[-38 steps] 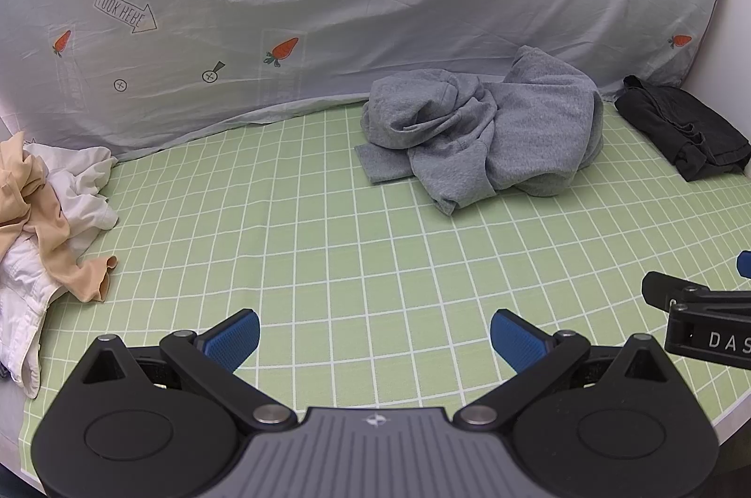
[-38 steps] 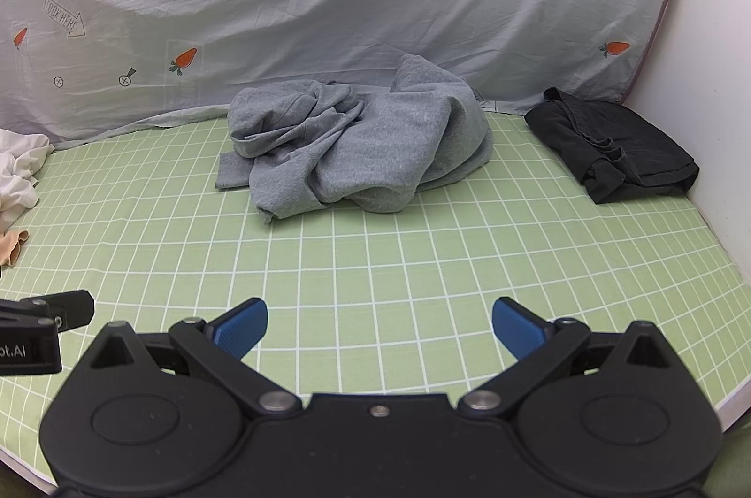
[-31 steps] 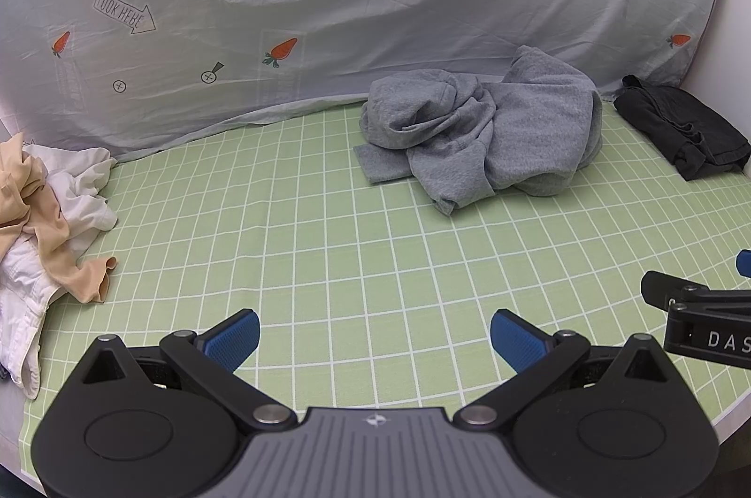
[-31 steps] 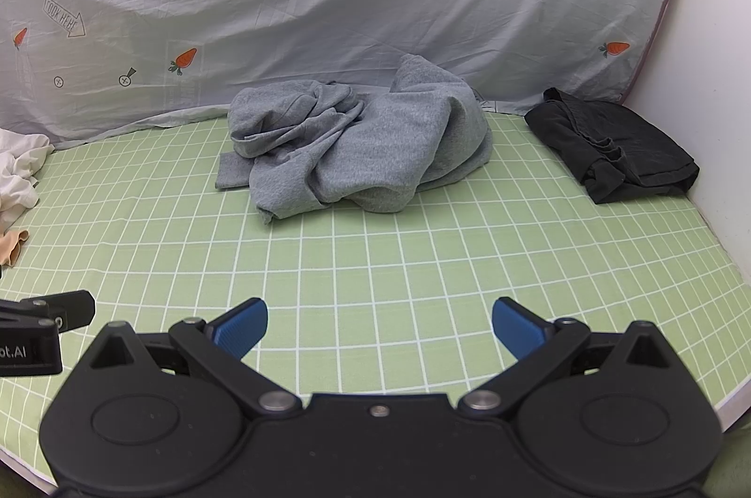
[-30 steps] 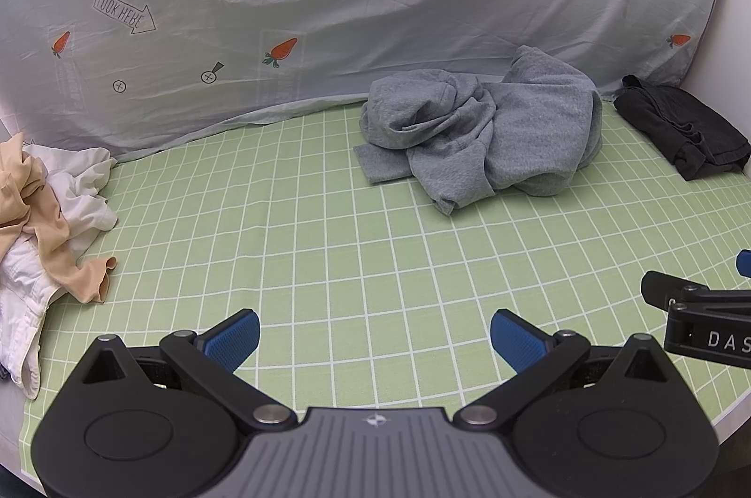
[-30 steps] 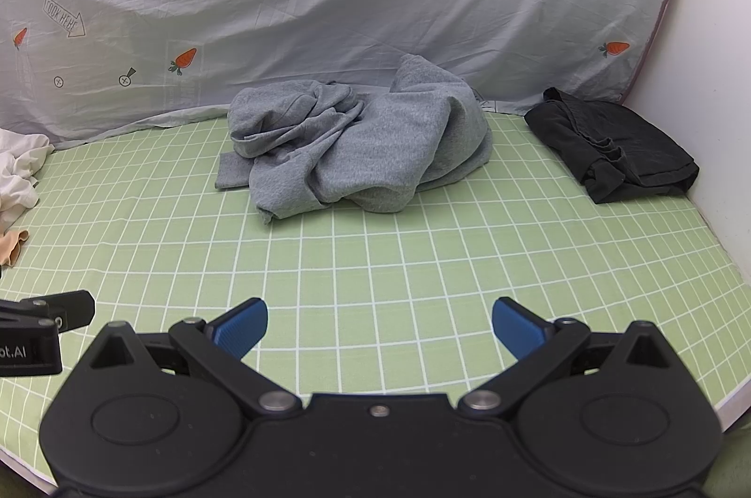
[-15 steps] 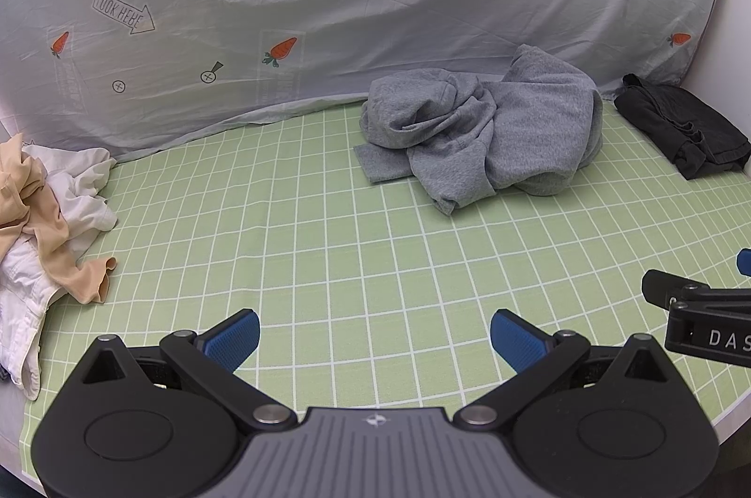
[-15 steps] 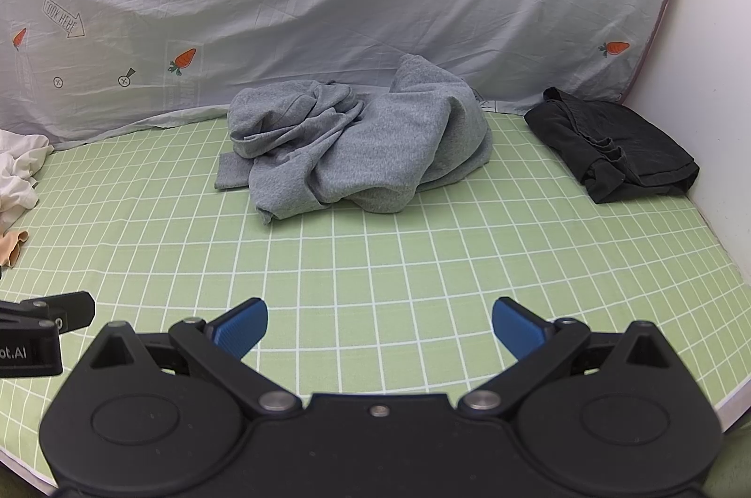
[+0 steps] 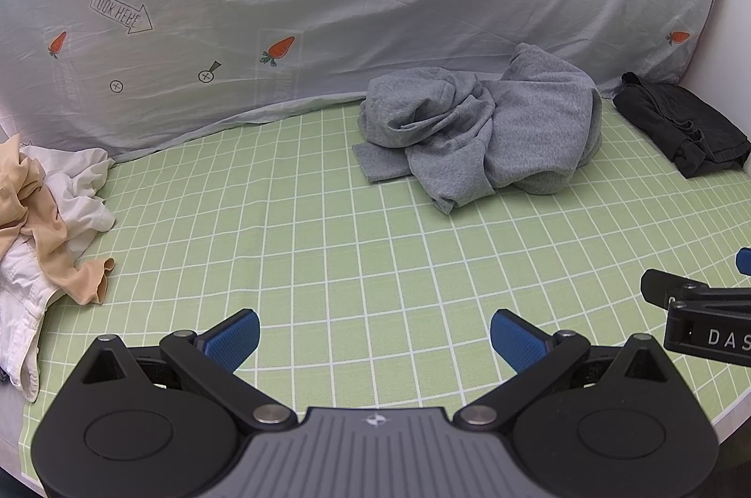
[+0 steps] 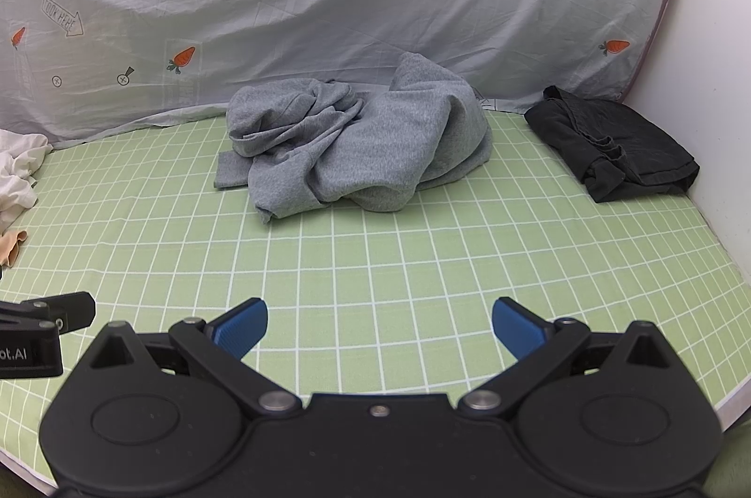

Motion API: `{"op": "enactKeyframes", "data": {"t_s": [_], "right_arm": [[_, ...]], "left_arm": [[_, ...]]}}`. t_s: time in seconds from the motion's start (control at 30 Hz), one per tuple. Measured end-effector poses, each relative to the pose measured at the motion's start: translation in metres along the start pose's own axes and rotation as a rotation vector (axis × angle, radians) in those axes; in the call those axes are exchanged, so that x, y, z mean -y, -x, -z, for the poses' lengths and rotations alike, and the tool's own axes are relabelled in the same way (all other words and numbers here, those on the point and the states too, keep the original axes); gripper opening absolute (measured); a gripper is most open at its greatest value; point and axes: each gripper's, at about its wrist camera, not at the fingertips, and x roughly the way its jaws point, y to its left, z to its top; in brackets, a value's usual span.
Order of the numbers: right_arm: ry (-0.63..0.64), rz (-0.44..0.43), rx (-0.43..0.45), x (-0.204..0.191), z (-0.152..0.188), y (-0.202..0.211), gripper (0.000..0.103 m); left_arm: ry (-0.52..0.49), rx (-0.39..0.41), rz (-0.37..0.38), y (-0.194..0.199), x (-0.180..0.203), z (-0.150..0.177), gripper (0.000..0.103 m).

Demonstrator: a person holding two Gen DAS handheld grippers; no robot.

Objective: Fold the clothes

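Grey crumpled sweatshirt lies at one o'clock on the green grid-patterned mat in the left wrist view; left gripper spread wide, holding nothing. White and beige garment pile at nine o'clock.

Right wrist view: sweatshirt at twelve o'clock, folded black garment at two. Right gripper likewise apart, empty.

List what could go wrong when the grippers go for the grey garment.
1. The grey garment lies bunched with layers overlapping, so an open right gripper or left gripper may pinch several layers and lift a tangle.
2. It lies against the hanging sheet; a deep reach may snag that cloth too.
3. The black garment lies near on the mat, and dragging the grey one could disturb it.
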Motion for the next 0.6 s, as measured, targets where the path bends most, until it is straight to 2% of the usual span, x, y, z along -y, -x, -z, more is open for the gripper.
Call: {"op": "enactKeyframes", "data": {"t_s": [0.6], "right_arm": [[0.003,0.002,-0.008,-0.0007,-0.0003,-0.0046,0.103]], "left_arm": [[0.003,-0.008,0.009,-0.0054,0.0012,-0.0033,0.103]]}}
